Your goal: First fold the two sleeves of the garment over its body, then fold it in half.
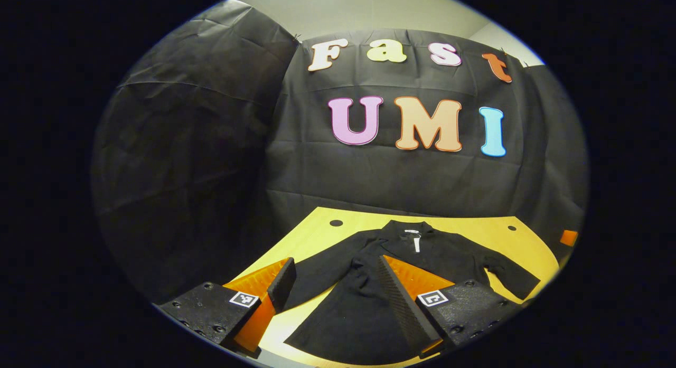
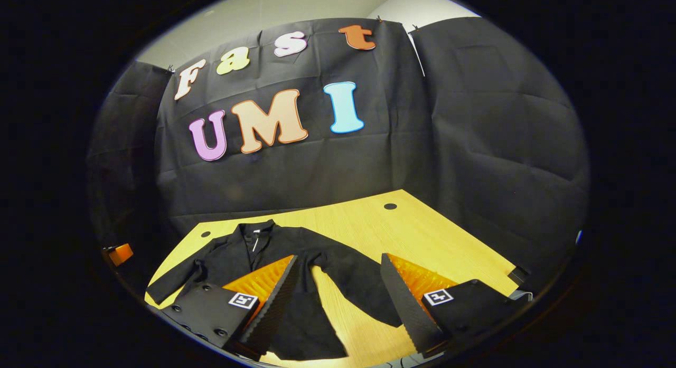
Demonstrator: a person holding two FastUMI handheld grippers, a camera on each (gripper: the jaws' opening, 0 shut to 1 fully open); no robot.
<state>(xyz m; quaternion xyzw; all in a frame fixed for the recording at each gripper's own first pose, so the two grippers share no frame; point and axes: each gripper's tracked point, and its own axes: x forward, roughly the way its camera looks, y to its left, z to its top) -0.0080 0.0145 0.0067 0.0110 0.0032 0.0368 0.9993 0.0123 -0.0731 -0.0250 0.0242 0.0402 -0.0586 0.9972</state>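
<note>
lying flat on the wooden table (image 2: 422,236), collar toward the booth wall, the black garment (image 1: 364,304) has both sleeves spread out — nothing folded yet. soft, light cloth, likely limp and draping; best pinched at a cuff (image 2: 158,293). left gripper (image 1: 338,289) and right gripper (image 2: 338,289) both gape wide, empty, above it. small white neck label (image 1: 416,240) — probably unreadable here.
</note>
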